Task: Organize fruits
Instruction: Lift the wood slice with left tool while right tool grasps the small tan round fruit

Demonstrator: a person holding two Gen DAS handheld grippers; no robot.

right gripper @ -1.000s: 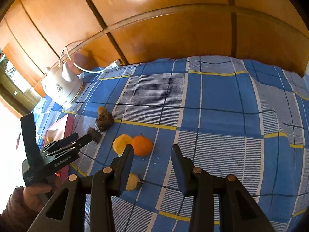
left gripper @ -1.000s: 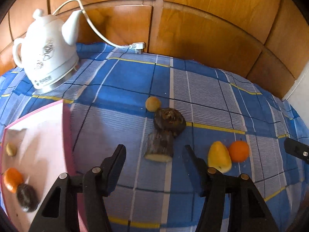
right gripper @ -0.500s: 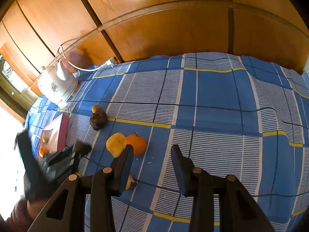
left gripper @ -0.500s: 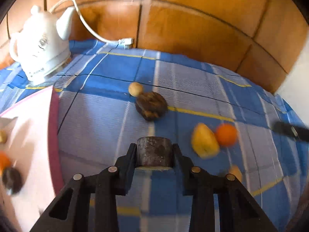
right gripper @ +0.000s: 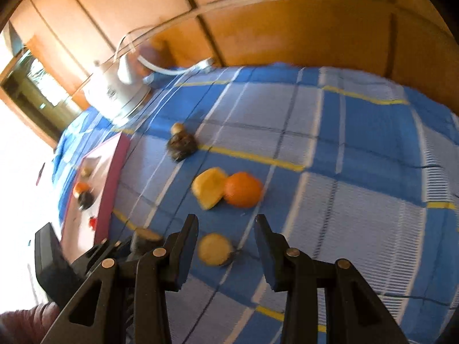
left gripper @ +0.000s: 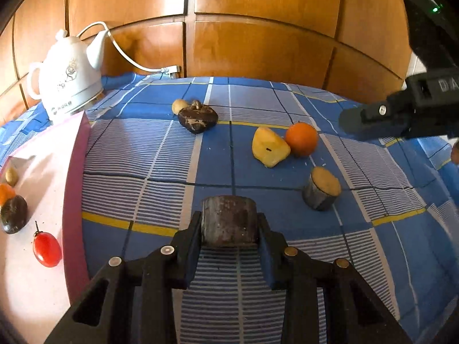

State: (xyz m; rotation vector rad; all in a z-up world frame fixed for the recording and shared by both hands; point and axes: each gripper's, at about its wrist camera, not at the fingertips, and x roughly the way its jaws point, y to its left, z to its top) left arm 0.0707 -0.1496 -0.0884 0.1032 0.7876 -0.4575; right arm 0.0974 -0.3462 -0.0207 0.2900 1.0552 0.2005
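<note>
Since a second ago, a dark stub [left gripper: 228,220] has been taken up between the fingers of the left tongs [left gripper: 229,230] and is now pinched there, lifted clear of the cloth [left gripper: 137,149], where before it lay ahead of spread fingers.

In the left view, a pink tray [left gripper: 75,154] is seen left of the left tongs, holding a small pale fruit [left gripper: 11,175], an orange piece [left gripper: 5,192], a dark fruit [left gripper: 13,214] and a red tomato [left gripper: 46,248]. A white kettle [left gripper: 68,74] stands beyond the tray. Ahead of the fingers, a small tan fruit [left gripper: 179,105] touches a dark lump [left gripper: 198,117]; to the right of these, a yellow fruit [left gripper: 269,147] touches an orange [left gripper: 301,139]. A second stub [left gripper: 321,189], cut face up, is seen nearer and to the right. The right tongs are seen from the side at the right edge; their spread cannot be told there.

The right view is blurred. The left tongs are shown at its lower left, with the stub [right gripper: 145,239] at their tips. The right tongs [right gripper: 226,242] are spread, with the second stub [right gripper: 215,248] lying on the cloth between their fingertips, untouched. Ahead of them lie the yellow fruit [right gripper: 208,187] and orange [right gripper: 243,189], with the tray [right gripper: 113,177] and kettle [right gripper: 114,91] to the left. A sleeve, probably the person's left arm, is seen only in this view, at the bottom left corner.
</note>
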